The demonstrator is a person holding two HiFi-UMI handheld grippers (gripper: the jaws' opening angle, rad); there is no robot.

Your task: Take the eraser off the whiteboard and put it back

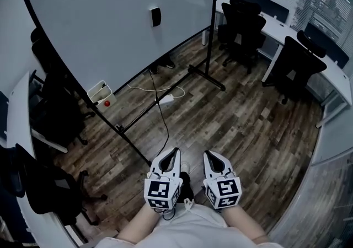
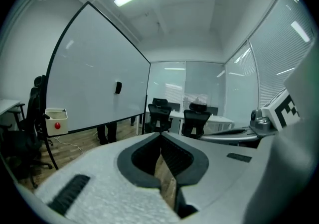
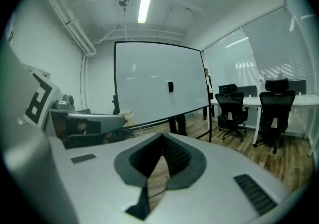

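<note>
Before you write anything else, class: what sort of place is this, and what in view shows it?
Probably an office or meeting room: a large free-standing whiteboard with an eraser stuck on it, and black swivel chairs along long white desks.

Whiteboard (image 1: 110, 21) carrying black eraser (image 1: 156, 16), wooden floor (image 1: 248, 131), white power strip (image 1: 165, 98), office chairs (image 1: 298, 62)
</note>
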